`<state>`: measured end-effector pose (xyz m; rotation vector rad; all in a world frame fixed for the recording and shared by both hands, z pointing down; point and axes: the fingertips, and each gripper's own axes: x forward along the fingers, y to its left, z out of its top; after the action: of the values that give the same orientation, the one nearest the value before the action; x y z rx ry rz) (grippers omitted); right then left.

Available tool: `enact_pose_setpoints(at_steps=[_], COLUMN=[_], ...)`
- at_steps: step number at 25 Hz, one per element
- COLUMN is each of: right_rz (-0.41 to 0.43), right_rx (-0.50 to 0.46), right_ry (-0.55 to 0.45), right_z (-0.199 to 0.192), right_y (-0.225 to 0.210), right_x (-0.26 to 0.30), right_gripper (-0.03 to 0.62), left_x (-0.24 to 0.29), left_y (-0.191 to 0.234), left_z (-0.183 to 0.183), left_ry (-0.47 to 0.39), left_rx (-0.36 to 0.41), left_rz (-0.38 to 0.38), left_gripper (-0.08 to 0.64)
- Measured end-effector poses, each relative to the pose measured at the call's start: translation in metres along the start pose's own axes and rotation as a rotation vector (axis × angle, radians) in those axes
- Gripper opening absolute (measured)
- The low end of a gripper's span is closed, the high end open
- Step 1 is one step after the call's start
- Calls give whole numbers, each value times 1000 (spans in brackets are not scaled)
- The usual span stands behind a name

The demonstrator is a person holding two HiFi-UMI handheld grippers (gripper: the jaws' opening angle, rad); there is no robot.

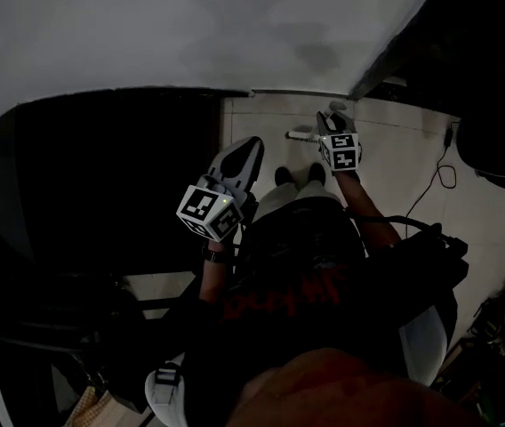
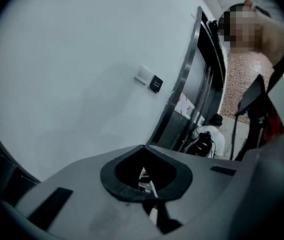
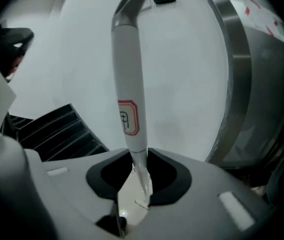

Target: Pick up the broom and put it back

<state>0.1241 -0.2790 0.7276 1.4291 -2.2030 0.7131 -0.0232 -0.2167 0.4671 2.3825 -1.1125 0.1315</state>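
The broom's pale grey handle stands upright in the right gripper view, with a red-edged label and a darker hooked top end. My right gripper is shut on its lower, thinner part. In the head view that gripper points down at the tiled floor, with a short white piece of the broom showing by its jaws. My left gripper hovers nearer the body, shut and holding nothing. In its own view the left gripper points at a white wall, jaw tips together.
A dark panel fills the left of the head view. Tiled floor carries a loose cable. A metal door frame, black slatted steps and a wall switch are close by. A person stands at the right.
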Motion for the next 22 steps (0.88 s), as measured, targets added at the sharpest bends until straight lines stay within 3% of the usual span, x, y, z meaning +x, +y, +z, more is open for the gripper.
enact_pose_setpoints(at_steps=[1,3,6,10,14,15,17,20,22], right_rz=[-2,3,-1,-50,-135,-173,-228,-264,-266], right_rx=[5,6,9,-29,-23,3,57,111,88], right_ry=[26,84,143,47,55,51,4,-87,-139], right_z=[-13,-39,-59,-12,12,16,31,42,41], right_y=[-10,-20,-32,-62,-92,-101,-110,-101,-76], right_x=[16,46,87,137,179,178,160,110,68], right_gripper=[92,91,91,89,92,99,174,148,127], left_x=[0,-12,-37,-52,-60,-62,-71,-98,-122], left_y=[-2,2,16,29,29,26,18,13,11], left_z=[-10,-29,-56,-83,-95,-93,-87,-72,-66], left_ry=[12,39,96,144,178,186,183,115,58], left_rx=[9,34,10,-39,59,96,161,257,286], left_rz=[11,105,232,327,427,448,476,538,581], left_gripper=[5,5,5,5,5,5,5,5,5])
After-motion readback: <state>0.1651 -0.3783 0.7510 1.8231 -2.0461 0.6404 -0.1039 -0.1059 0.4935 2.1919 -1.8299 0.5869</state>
